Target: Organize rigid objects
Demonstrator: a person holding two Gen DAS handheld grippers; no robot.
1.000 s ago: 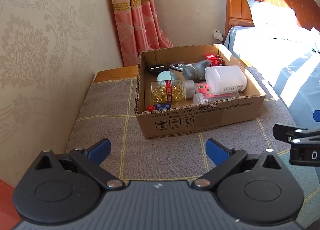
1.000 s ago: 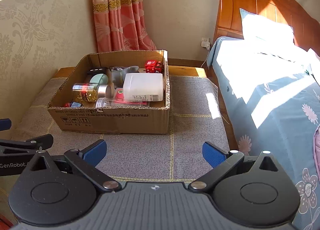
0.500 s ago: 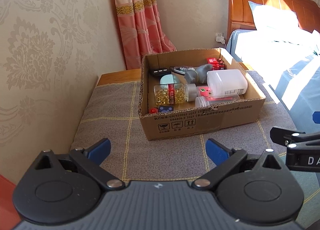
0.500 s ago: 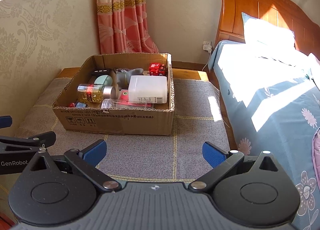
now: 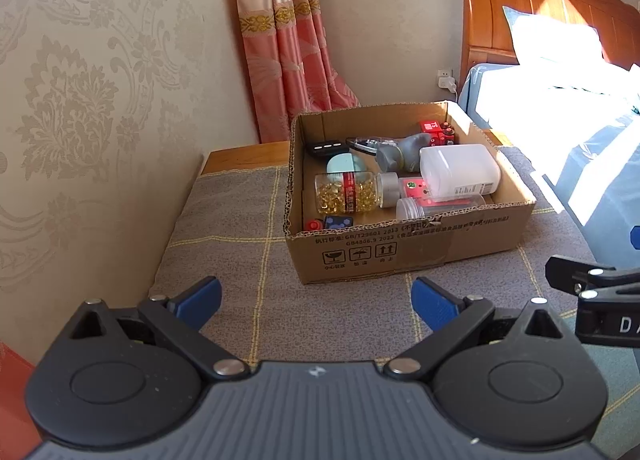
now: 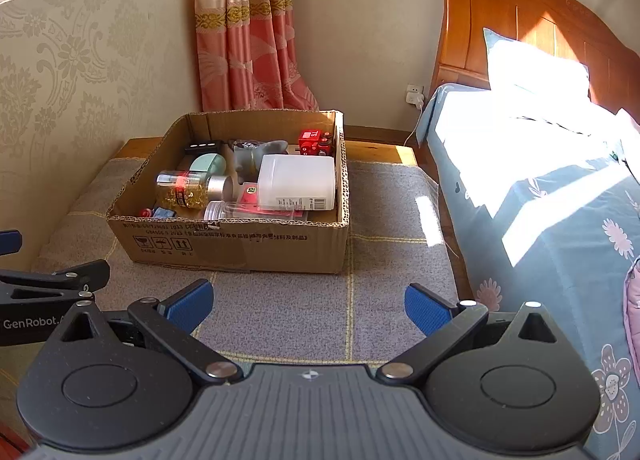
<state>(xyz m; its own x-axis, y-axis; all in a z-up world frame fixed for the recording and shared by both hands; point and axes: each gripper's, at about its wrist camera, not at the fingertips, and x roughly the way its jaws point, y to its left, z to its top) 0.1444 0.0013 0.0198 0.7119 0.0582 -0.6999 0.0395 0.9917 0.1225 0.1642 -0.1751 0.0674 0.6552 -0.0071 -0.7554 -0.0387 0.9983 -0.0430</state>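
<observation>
An open cardboard box (image 5: 404, 248) stands on a grey checked mat (image 5: 248, 244); it also shows in the right wrist view (image 6: 224, 244). Inside lie a white plastic bottle (image 5: 460, 172), a jar of yellow capsules (image 5: 348, 193), a clear jar (image 5: 436, 206), a red toy (image 5: 438, 131), a grey figure (image 5: 394, 152), a teal round thing (image 5: 347, 163) and a black remote (image 5: 328, 148). My left gripper (image 5: 316, 300) is open and empty, short of the box. My right gripper (image 6: 308, 306) is open and empty, also short of the box.
A patterned wall (image 5: 80, 120) runs along the left. A pink curtain (image 5: 288, 40) hangs behind the box. A bed (image 6: 540, 188) with a wooden headboard (image 6: 520, 32) stands right of the mat. A wall socket (image 6: 414, 94) sits behind.
Both grippers have drawn back and risen a little, so the box looks smaller and farther. Both stay open and empty.
</observation>
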